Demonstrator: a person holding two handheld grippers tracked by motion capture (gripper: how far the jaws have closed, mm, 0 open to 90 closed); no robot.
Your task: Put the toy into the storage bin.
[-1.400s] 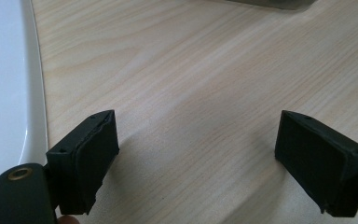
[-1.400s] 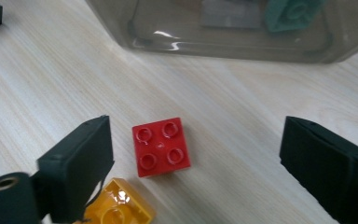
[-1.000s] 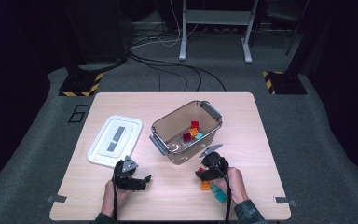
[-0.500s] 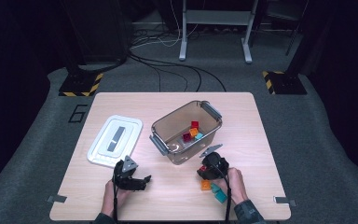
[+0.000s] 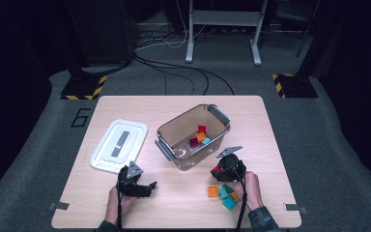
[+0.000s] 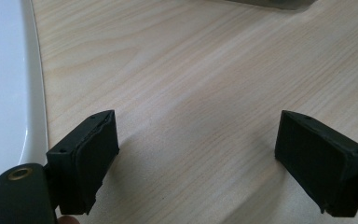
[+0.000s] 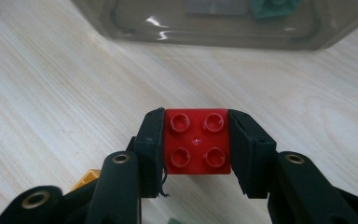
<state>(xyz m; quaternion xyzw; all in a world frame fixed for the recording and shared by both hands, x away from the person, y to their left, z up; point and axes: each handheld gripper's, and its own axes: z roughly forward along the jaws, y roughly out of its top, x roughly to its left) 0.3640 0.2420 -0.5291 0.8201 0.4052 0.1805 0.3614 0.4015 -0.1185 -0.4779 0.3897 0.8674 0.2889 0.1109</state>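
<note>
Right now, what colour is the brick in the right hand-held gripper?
Red. The four-stud brick shows best in the right gripper view, clamped by the right hand-held gripper.

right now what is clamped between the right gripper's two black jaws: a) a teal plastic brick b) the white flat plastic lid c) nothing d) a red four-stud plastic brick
d: in the right gripper view the right gripper has its pads pressed on both sides of the red four-stud plastic brick, just above the light wooden table.
</note>
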